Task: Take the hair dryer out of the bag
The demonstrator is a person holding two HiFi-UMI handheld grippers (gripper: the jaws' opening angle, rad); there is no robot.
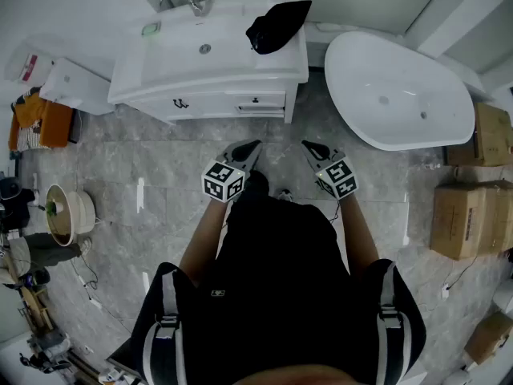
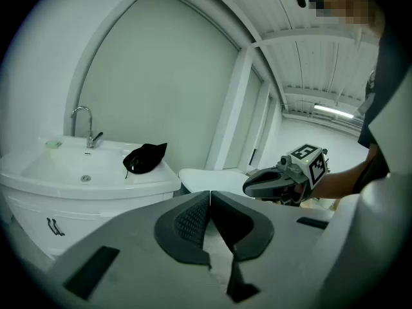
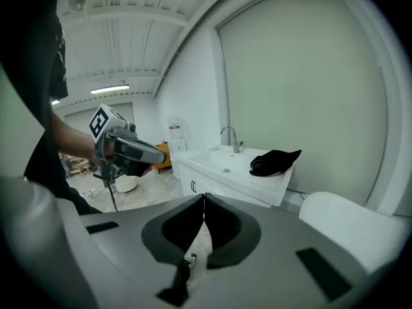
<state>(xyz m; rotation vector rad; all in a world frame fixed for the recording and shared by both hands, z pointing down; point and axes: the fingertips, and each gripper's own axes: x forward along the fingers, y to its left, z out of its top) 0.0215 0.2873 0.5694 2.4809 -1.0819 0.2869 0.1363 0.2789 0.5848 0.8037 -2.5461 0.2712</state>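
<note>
The black bag [image 1: 276, 24], thought to hold the hair dryer, which is not visible, lies on the right end of the sink counter [image 1: 292, 69]. It is ahead of and well apart from the left gripper [image 1: 250, 147] and right gripper [image 1: 311, 147], both clenched on nothing. Sitting close to the edge beside the bathtub [image 1: 401, 95], the limp bag could be dragged off by a one-sided tug, or the dryer could spill out. Its long axis slants across the counter, pointed corner aimed away to the grippers' right, rounder end nearer.
</note>
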